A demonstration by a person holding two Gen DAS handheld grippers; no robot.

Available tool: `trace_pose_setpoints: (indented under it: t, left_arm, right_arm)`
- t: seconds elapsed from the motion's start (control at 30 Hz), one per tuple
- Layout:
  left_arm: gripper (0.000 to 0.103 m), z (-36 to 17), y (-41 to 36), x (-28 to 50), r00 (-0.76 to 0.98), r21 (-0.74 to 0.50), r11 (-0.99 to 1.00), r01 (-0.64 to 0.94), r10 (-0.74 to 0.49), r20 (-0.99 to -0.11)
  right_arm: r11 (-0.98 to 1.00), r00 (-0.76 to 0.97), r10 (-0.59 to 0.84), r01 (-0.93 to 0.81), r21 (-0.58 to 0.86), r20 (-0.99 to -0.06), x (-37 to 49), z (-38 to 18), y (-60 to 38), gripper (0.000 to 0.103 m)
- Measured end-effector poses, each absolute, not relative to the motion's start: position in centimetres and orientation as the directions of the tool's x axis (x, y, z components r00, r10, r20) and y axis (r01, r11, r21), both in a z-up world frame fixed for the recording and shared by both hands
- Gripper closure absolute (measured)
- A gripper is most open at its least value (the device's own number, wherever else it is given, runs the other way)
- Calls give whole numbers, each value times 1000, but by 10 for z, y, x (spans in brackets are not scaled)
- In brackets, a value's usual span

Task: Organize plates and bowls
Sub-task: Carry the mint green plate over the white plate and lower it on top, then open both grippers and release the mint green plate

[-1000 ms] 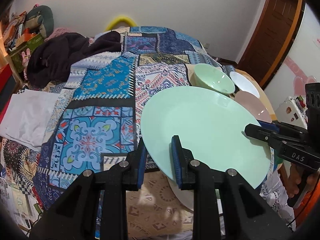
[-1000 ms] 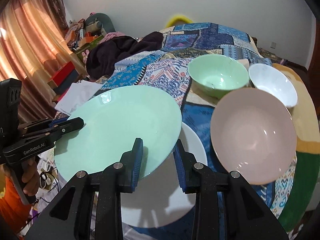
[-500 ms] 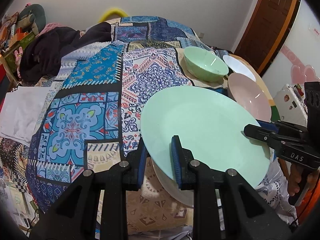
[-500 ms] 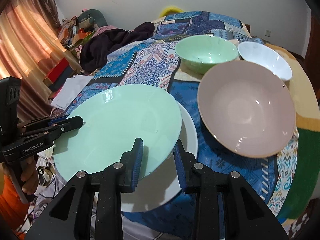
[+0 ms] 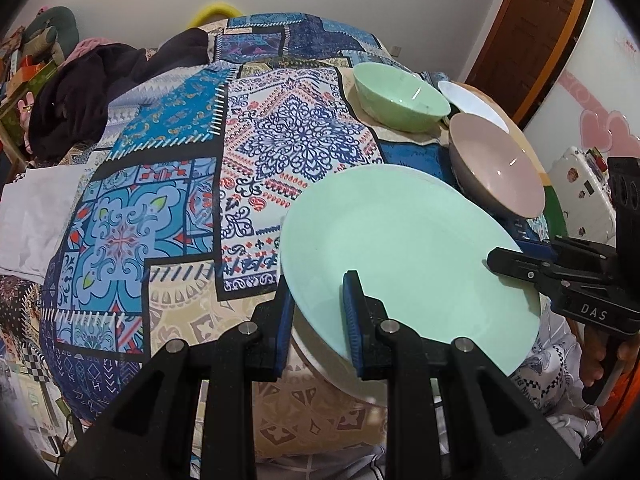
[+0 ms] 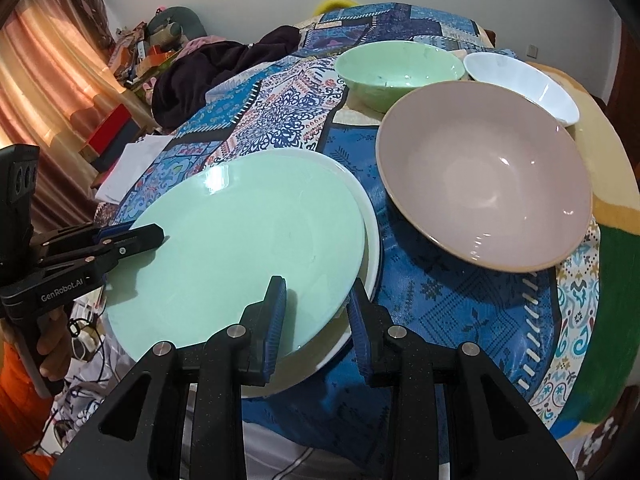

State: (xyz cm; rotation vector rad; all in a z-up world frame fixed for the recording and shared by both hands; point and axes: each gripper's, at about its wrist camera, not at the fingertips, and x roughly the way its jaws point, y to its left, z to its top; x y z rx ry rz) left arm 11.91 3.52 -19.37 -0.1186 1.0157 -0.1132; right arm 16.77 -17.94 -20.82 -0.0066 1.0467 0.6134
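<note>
Now both my tongs, left (image 5: 316,312) and right (image 6: 316,316), clamped on the green plate (image 6: 240,248), have lowered it almost onto the white plate (image 6: 370,240); stacking is nearly done.

"DAS" in white on the right gripper (image 5: 516,270), "GenRobot.AI" in white on the left gripper (image 6: 138,242)

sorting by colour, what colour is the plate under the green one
White; the white plate shows best in the right wrist view, beneath the green plate.

2 close, downward wrist views, shared green plate (image 5: 408,248)
</note>
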Motion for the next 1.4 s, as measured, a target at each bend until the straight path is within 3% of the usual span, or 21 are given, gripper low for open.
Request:
trace_pose_setpoints:
  t: [1.07, 1.4]
  left_arm:
    - [79, -209, 40, 124, 459, -218, 975, 51, -217, -861]
    - [72, -196, 44, 120, 495, -177, 983, 40, -173, -851]
  right_arm:
    - [832, 348, 494, -455, 317, -796, 167, -208, -183, 75]
    - [847, 382, 465, -454, 276, -799, 165, -203, -186, 73]
